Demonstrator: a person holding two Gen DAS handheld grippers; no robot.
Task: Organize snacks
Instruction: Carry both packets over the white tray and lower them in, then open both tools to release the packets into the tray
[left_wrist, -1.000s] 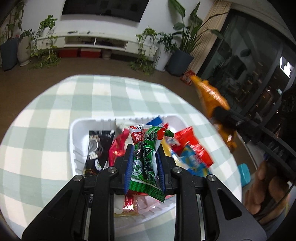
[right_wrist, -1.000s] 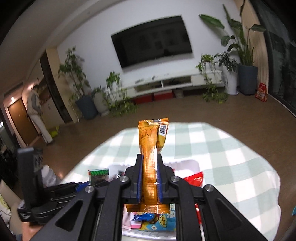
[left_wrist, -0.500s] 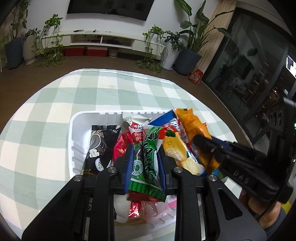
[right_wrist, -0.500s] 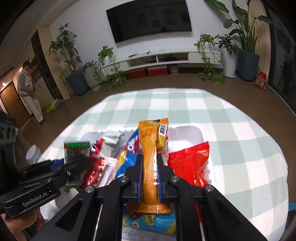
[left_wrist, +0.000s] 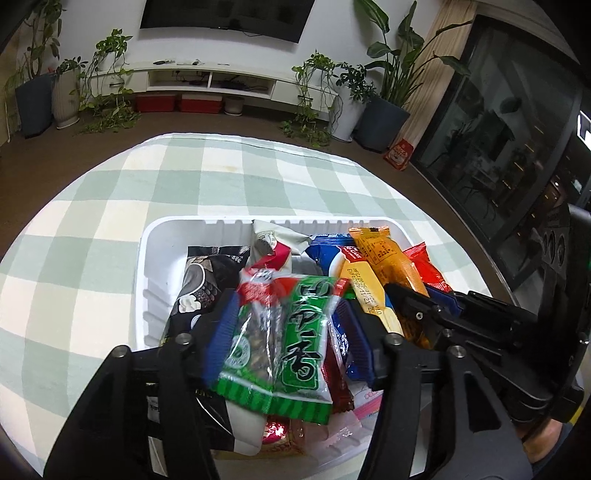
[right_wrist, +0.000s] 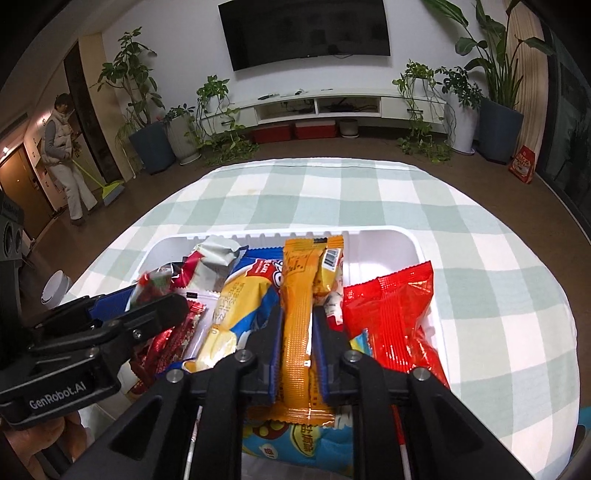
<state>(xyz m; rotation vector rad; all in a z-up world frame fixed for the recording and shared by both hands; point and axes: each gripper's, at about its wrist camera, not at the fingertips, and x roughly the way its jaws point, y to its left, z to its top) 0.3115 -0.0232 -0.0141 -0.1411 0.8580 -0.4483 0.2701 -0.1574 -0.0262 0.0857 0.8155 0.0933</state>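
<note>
White plastic forms the tray (left_wrist: 155, 258) sitting on our green-and-white checked counter (left_wrist: 92, 236), and it is already heaped with wrapped snacks.

On our left, the left gripper (left_wrist: 291, 332) hangs over the tray's near half. Its fingers (left_wrist: 221, 332) have just been spreading and now stand apart, with the green packet (left_wrist: 291, 343) lying loose between them on top of a black packet (left_wrist: 207, 280) and other wrappers. We judge this packet released; the clean finish is to lift straight up so the blue pads do not drag it along.

On our right, the right gripper (right_wrist: 297, 350) pinches the orange packet (right_wrist: 299, 325) upright by its lower half; its fingers (right_wrist: 271, 354) have only begun to ease apart and the pads press on the wrapper. The packet's top end leans toward the tray's far wall, between a yellow-and-blue packet (right_wrist: 236, 306) and a red packet (right_wrist: 391, 317). We would lay it flat into that gap before opening fully.

Room is tight between the two tools, which sit near each other over the tray. The far right corner of the tray is bare, and the counter beyond every rim is open cloth. The tray's near edge is hidden under our tools.
</note>
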